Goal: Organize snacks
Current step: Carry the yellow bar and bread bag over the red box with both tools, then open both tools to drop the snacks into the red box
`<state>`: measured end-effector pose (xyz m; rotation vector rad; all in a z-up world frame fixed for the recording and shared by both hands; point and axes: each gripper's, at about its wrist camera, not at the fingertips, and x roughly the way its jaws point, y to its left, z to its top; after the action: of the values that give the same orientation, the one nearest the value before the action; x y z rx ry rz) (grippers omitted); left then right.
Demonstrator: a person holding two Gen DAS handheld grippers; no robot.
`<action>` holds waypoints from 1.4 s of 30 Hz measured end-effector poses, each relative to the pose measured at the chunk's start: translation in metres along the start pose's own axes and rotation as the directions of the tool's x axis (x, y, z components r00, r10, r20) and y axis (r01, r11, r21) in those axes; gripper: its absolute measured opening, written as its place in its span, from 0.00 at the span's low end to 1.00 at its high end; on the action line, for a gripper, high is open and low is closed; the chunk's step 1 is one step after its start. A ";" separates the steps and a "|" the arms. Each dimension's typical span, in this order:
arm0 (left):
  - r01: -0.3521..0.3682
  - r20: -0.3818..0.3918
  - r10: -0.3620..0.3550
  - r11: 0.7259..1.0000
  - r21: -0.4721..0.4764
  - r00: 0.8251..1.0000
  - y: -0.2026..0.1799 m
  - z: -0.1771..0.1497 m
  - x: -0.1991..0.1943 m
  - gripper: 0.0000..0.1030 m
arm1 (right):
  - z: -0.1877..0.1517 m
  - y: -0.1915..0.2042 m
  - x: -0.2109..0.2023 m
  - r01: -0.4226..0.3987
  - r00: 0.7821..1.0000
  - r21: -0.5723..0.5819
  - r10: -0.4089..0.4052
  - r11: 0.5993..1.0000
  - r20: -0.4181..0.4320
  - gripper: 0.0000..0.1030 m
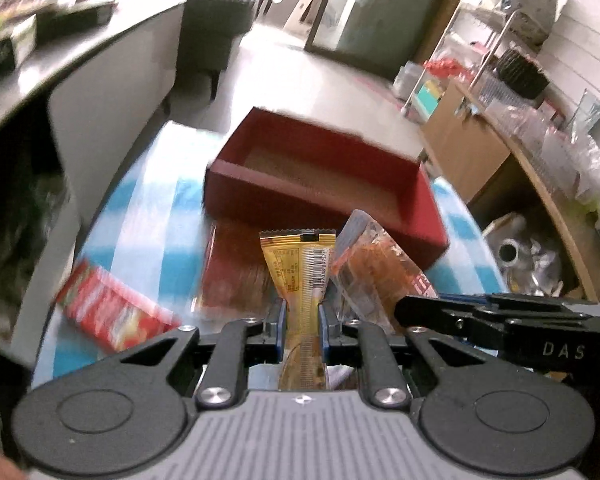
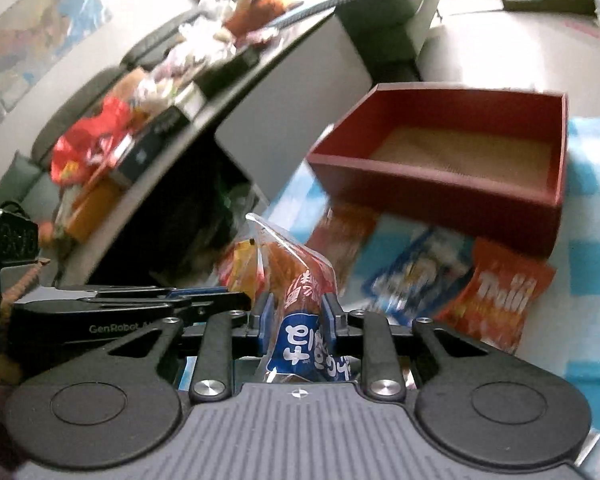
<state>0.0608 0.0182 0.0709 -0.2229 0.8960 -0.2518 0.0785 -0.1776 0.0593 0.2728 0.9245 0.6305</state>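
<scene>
Both grippers are clamped on snacks. Left gripper (image 1: pixel 303 320) pinches a yellow wrapper (image 1: pixel 300 256), barcode side up. Right gripper (image 2: pixel 296 316) grips a clear sausage pack (image 2: pixel 300 280) with a red and blue label, just beside the yellow one. Beyond them an open red box (image 2: pixel 440 196) sits on the blue-checked tablecloth (image 2: pixel 592 208). An orange packet (image 2: pixel 500 292) and a blue packet (image 2: pixel 416 276) lie against the box's near wall, and a red packet (image 1: pixel 112 308) lies near the cloth's left edge.
</scene>
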 end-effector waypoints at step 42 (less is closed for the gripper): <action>-0.155 0.037 0.152 0.985 0.074 0.988 -0.004 0.110 0.127 0.41 | 0.088 -0.079 0.073 0.270 0.961 0.015 -0.271 0.963 0.055 0.38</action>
<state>0.2236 -0.0149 0.0449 -0.0854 0.8660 -0.1389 0.2124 -0.1908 0.0248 0.1656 0.8911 0.3652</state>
